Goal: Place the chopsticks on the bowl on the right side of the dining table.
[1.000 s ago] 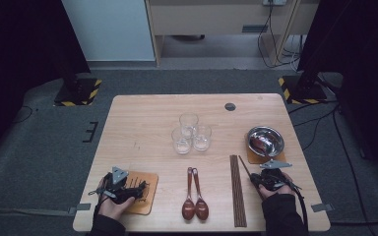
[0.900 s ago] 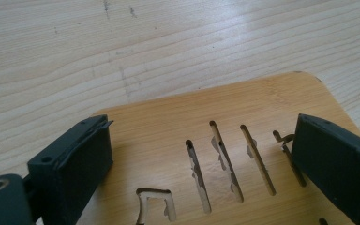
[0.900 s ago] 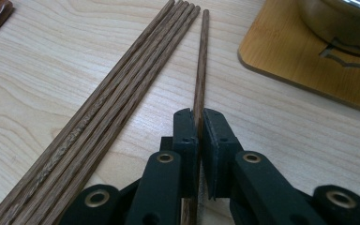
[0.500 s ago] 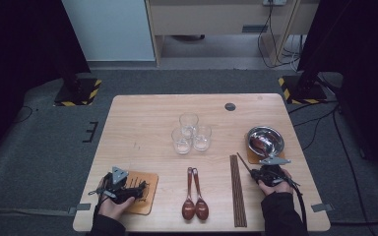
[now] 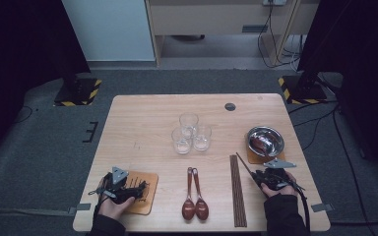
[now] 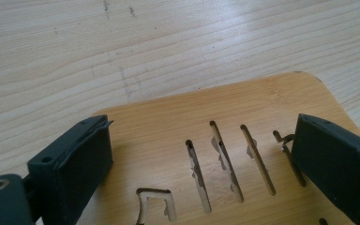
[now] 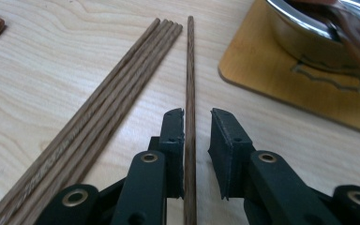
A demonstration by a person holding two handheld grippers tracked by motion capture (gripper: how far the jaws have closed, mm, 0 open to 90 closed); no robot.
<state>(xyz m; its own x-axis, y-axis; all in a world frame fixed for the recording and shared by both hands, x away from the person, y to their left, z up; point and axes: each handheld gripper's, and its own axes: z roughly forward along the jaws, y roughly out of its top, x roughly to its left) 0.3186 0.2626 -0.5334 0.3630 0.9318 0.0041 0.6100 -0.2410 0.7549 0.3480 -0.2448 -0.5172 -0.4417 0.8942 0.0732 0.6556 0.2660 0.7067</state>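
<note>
My right gripper (image 7: 197,126) lies low over the table with a single dark wooden chopstick (image 7: 190,61) between its jaws. The jaws have just been opening: the stick rests against the left pad and a gap shows at the right pad. In the high view the right gripper (image 5: 258,176) sits at the front right, the chopstick (image 5: 243,164) slanting away from it. A bundle of several chopsticks (image 7: 122,89) lies just left of it. My left gripper (image 6: 201,150) stands wide open over a slotted wooden coaster (image 6: 168,122), nothing between its pads.
A steel bowl (image 5: 266,140) stands on a second coaster (image 5: 253,157) beyond the right gripper. Two brown spoons (image 5: 194,196) lie at the front middle. Three glasses (image 5: 189,132) are grouped at the table's middle. A dark round cap (image 5: 230,106) sits in the table near the far edge.
The right hand has shifted only slightly beside the bowl's coaster, with the chopstick still at its jaws. The left hand and its gripper have stayed on the coaster.
</note>
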